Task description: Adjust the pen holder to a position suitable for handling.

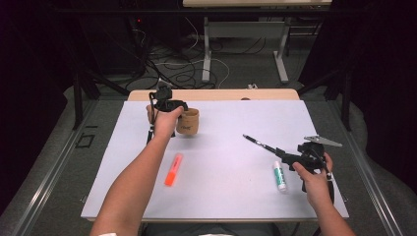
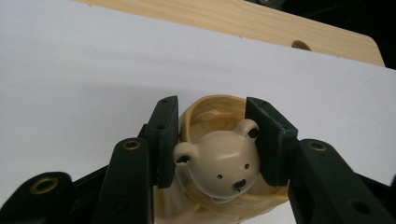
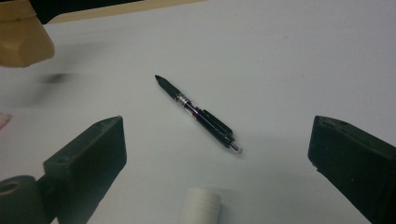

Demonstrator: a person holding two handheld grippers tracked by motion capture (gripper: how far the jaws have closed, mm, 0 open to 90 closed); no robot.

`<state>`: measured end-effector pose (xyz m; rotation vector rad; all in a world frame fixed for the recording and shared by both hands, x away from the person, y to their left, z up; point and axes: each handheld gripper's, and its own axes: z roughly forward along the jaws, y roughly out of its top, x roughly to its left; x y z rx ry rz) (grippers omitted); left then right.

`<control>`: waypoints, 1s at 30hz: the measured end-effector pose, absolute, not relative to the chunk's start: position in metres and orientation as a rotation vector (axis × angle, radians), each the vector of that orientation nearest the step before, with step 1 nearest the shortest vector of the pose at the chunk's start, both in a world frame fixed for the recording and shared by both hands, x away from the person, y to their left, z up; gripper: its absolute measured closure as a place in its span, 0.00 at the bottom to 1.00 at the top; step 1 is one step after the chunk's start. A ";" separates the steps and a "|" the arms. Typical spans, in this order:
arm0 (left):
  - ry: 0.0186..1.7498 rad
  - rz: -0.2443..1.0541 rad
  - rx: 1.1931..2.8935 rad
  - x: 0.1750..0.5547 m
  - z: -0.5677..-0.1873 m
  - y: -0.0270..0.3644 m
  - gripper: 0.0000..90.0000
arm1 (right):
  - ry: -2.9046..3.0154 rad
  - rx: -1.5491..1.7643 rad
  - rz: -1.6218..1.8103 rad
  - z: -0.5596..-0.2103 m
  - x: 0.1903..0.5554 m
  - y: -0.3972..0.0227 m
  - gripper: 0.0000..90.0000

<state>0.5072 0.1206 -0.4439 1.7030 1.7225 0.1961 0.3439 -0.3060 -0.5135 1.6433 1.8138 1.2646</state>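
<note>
My left gripper is shut on a light wooden cup with a bear's face on its side, one black pad on each side of the cup. In the high view the left gripper holds this cup near the far left of the white sheet. The cup hangs a little above the sheet, with its shadow under it. My right gripper stands open at the right, its jaws wide apart. A black pen lies on the sheet just ahead of them.
A white glue stick lies beside the right hand, its cap between the right jaws' bases. An orange highlighter lies left of centre by the left forearm. The pen points far-left. A wooden table edge borders the sheet's far side.
</note>
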 end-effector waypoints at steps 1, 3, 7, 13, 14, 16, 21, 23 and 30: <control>1.720 0.194 1.709 0.506 -0.445 0.116 0.63 | 1.810 1.651 1.268 -0.513 0.344 -0.306 0.05; 1.713 0.188 1.716 0.503 -0.447 0.107 0.63 | 1.809 1.647 1.272 -0.514 0.344 -0.307 0.05; 1.696 0.160 1.719 0.496 -0.454 0.091 0.62 | 1.812 1.660 1.272 -0.514 0.344 -0.306 0.05; 1.666 0.118 1.744 0.484 -0.462 0.071 0.62 | 1.815 1.643 1.268 -0.514 0.343 -0.304 0.05; 1.654 0.120 1.755 0.482 -0.463 0.068 0.62 | 1.815 1.643 1.267 -0.514 0.342 -0.303 0.05; 1.636 0.125 1.779 0.478 -0.466 0.062 0.62 | 1.816 1.646 1.264 -0.514 0.342 -0.303 0.05; 1.626 0.133 1.779 0.468 -0.473 0.053 0.62 | 1.822 1.649 1.260 -0.514 0.342 -0.303 0.05; 1.619 0.138 1.787 0.464 -0.477 0.051 0.62 | 1.818 1.652 1.261 -0.515 0.342 -0.302 0.05; 1.564 0.187 1.805 0.448 -0.483 0.050 0.62 | 1.828 1.640 1.262 -0.515 0.342 -0.301 0.05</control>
